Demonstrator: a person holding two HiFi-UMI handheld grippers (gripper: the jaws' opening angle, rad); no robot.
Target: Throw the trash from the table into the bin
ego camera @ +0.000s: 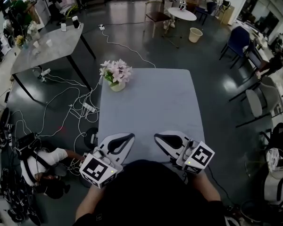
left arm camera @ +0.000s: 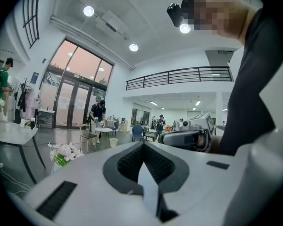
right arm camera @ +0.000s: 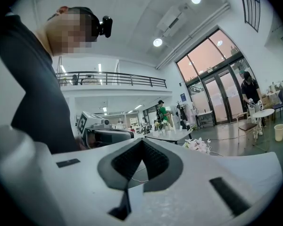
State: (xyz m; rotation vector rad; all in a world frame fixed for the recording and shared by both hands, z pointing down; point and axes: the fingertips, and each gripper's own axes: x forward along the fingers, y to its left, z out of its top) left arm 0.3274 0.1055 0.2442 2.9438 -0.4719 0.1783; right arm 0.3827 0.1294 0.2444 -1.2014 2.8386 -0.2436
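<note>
L gripper & R gripper both closed, empty, held at near edge of table. No trash seen on it, only flowers; bin stands far off. Prob. task done or not begun; next: look for leftover trash, open jaws.

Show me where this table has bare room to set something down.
Nearly the whole table is bare, from the flower vase at its far left corner across to the right edge, and down to the left gripper and right gripper at the near edge. Crowded: that vase corner, and the floor around the power strip.
</note>
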